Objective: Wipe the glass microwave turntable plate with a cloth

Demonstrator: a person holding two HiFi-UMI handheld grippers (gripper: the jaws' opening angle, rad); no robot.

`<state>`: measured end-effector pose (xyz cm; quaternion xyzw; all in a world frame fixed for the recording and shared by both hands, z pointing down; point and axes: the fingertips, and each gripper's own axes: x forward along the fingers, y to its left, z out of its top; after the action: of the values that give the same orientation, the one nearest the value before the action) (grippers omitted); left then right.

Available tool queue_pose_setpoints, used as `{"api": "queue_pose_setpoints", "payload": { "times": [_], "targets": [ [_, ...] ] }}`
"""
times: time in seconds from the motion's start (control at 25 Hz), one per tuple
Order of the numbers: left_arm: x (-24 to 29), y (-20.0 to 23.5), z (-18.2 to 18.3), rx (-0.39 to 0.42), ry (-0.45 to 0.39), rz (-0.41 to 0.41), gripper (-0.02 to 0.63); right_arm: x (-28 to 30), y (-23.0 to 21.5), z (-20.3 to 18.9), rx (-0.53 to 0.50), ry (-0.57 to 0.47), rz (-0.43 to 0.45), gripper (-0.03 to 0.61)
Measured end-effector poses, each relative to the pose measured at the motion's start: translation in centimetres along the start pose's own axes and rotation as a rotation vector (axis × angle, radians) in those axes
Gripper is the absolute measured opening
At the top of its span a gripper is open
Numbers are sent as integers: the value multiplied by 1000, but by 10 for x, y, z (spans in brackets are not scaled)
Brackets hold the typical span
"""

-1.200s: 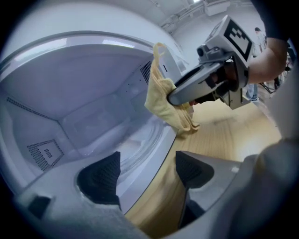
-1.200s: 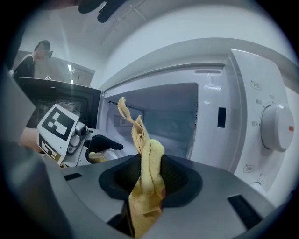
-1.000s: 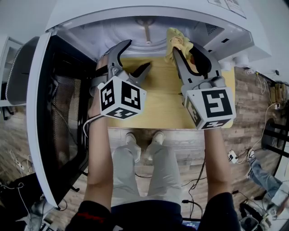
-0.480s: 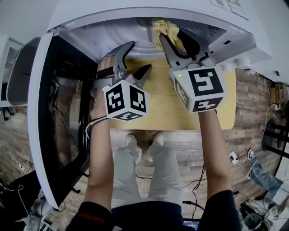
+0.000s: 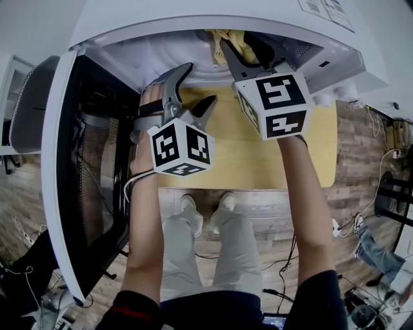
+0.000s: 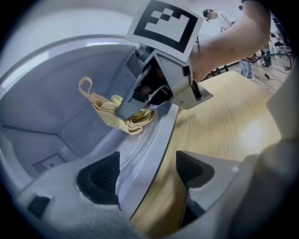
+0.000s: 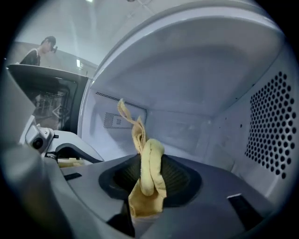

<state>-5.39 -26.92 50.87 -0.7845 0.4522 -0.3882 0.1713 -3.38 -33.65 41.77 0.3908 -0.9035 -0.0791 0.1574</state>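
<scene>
Glass turntable plate, the clear round ribbed one, sits on the floor of the white microwave oven, just past the tips of my left tongs. All I really get of it is a patch of see-through rings behind the oven's front sill, so take that with a pinch of salt. My left tongs are released, jaws wide apart with nothing pinched. They just hang at the mouth of the oven, over the edge of the light wooden tabletop. My right tongs are reaching inside the cavity and are clenched hard on a crumpled yellow cloth. A twisted tail of it sticks up past the tips and a fold bunches out below them. Seen from the left tongs, that lower fold hangs right down by the plate, but I can't tell if it's actually touching the glass or sitting just above it. The dark-windowed door is swung fully open on the outer side of my left tongs, so access is sorted. Progress-wise I'd call this the very start. The cloth is gripped and it's in the oven over the plate, but I see nothing that shows any wiping done. Pretty much the whole scrub is left to do.
</scene>
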Motion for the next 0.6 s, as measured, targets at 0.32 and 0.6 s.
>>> {"api": "queue_pose_setpoints", "payload": {
  "times": [0.32,0.6],
  "targets": [
    [1,1,0,-4,4,2,371,19,-7,0,-9,5,-6,135],
    [1,0,1,2,-1,-2,370,23,-11,-2,-11,35,-42,135]
  ]
}}
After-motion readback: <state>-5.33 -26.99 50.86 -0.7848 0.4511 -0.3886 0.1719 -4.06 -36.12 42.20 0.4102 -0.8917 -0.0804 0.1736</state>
